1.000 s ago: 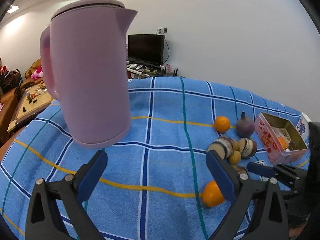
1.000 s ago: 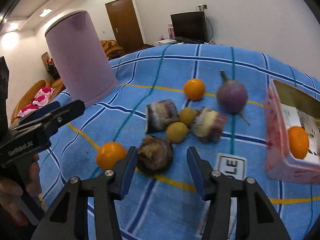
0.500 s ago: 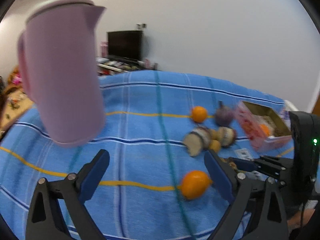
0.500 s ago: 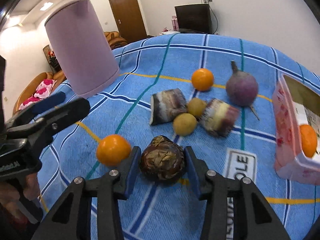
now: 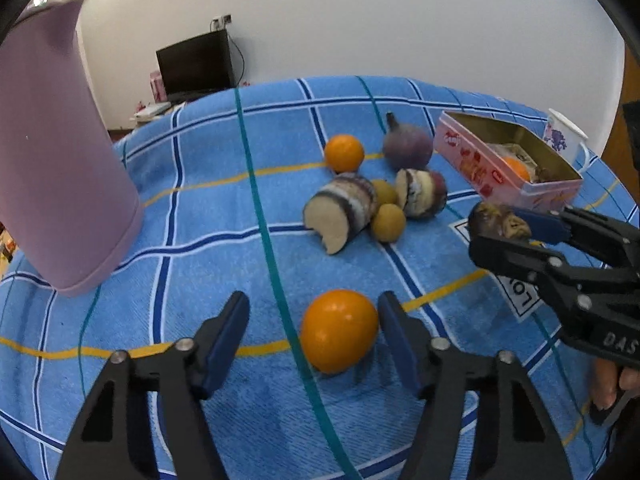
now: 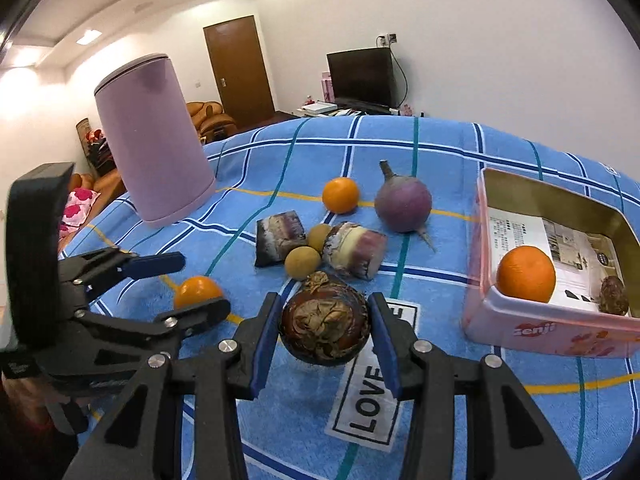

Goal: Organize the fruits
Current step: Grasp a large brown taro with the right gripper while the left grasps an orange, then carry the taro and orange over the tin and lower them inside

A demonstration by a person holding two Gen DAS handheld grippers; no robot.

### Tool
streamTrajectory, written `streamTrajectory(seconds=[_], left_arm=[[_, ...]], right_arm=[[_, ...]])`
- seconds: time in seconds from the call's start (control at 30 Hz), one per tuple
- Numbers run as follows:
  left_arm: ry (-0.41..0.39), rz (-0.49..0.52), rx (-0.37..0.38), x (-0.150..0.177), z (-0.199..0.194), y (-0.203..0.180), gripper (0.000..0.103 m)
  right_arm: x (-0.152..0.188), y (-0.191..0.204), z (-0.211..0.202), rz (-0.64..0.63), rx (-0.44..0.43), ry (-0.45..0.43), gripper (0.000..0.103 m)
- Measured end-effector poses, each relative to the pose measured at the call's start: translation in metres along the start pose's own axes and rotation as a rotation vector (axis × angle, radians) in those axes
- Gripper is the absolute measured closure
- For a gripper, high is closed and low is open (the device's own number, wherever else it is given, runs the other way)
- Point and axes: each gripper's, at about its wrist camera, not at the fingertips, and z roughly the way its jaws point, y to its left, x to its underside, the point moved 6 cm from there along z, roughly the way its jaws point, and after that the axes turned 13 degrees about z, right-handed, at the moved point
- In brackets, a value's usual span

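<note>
At the far left stands a tall lilac plastic kettle (image 6: 154, 140) on the blue checked tablecloth (image 5: 208, 208), well apart from the fruit. Next comes the left gripper (image 5: 314, 334), whose blue-padded jaws are closing around a smooth round orange (image 5: 339, 330) that lies on the cloth; the fruit sits between the pads, nearer the right one, with a clear gap on the left side, so it is not yet pinched. Further along, in the middle of the cloth, lies a loose cluster: a second small orange (image 6: 340, 195), a purple round turnip-like root with a stalk (image 6: 403, 201), two cut banded chunks (image 6: 280, 237) and two small tan round fruits (image 6: 303, 263). In front of that cluster the right gripper (image 6: 324, 336) holds a dark brown, wrinkled round fruit (image 6: 325, 326), its pads pressed on both flanks. At the far right is an open pink rectangular tin (image 6: 556, 330), already containing one orange and one small dark fruit. The step in hand looks like a paired pickup, each hand taking one fruit for the tin. Next, the left jaws probably need to finish closing squarely on the orange, which could roll away, while the right hand carries its fruit over the tin's rim.
</note>
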Motion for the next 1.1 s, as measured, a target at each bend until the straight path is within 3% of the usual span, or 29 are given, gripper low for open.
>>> streamTrajectory(seconds=[0.07,0.13,0.17,0.43,0.53,0.7,0.87,1.1], left_arm=[[0.017,-0.009,0.015,0.002,0.004,0.001,0.043],[0.035,-0.009,0.032,0.004,0.008,0.001,0.063],[0.037,-0.009,0.037,0.004,0.008,0.0,0.065],[-0.04,-0.092,0.03,0.003,-0.006,0.013,0.065],[-0.116,-0.158,-0.035,0.0,-0.019,0.026,0.065],[-0.229,-0.174,-0.191,-0.011,-0.041,0.026,0.065],[-0.258,-0.173,-0.264,-0.022,-0.047,0.016,0.065],[-0.262,-0.154,-0.348,-0.028,-0.051,0.003,0.065]], right_arm=[[0.0,0.001,0.0,-0.006,-0.001,-0.005,0.057],[0.0,0.0,-0.001,-0.007,-0.001,-0.007,0.057],[0.001,0.0,-0.001,-0.005,-0.002,-0.008,0.057],[0.0,0.0,-0.006,-0.005,-0.01,-0.042,0.057],[-0.004,0.002,-0.013,-0.026,0.003,-0.098,0.057],[-0.014,0.003,-0.031,-0.09,0.084,-0.244,0.057],[-0.02,0.002,-0.041,-0.134,0.137,-0.337,0.057],[-0.023,-0.003,-0.042,-0.141,0.149,-0.357,0.057]])
